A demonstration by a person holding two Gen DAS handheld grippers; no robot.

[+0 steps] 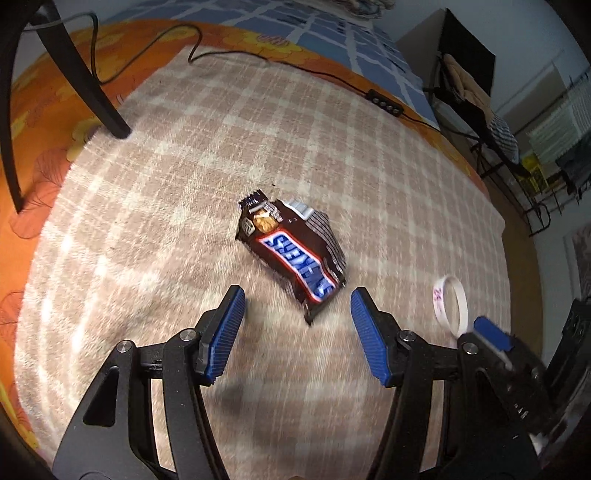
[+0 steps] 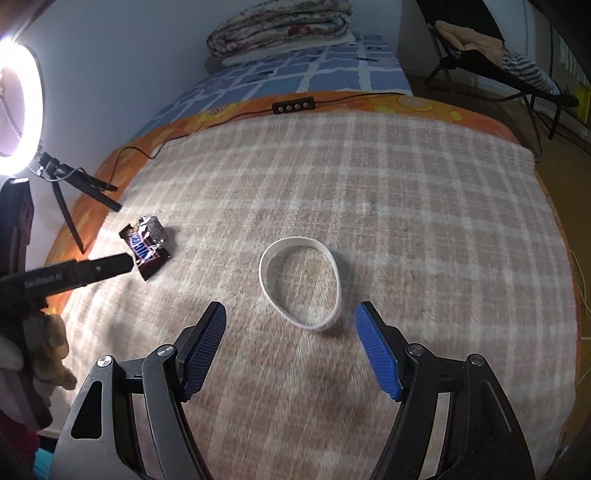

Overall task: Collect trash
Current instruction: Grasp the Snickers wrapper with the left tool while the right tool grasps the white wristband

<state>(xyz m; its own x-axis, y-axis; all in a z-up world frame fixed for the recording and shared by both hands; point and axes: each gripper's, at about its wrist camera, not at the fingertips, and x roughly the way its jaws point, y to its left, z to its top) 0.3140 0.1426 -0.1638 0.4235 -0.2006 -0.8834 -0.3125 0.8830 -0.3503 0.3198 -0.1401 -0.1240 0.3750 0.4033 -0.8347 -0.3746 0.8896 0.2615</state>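
Note:
A crumpled brown Snickers wrapper [image 1: 295, 254] lies on the checked beige blanket [image 1: 184, 184]. My left gripper [image 1: 297, 306] is open, its blue pads on either side of the wrapper's near end, just short of it. A white paper ring [image 2: 300, 280] stands on the blanket; it also shows in the left wrist view [image 1: 452, 304]. My right gripper [image 2: 290, 319] is open and empty, with the ring's near edge between its fingertips. In the right wrist view the wrapper [image 2: 146, 245] lies at the left with a left gripper finger [image 2: 110, 266] beside it.
A ring light [image 2: 14, 107] on a black tripod [image 2: 70, 192] stands at the blanket's left edge. A black cable with a switch box [image 2: 293, 105] runs along the far edge. Folded quilts [image 2: 280, 26] lie beyond. A folding chair [image 2: 498, 62] stands at the right.

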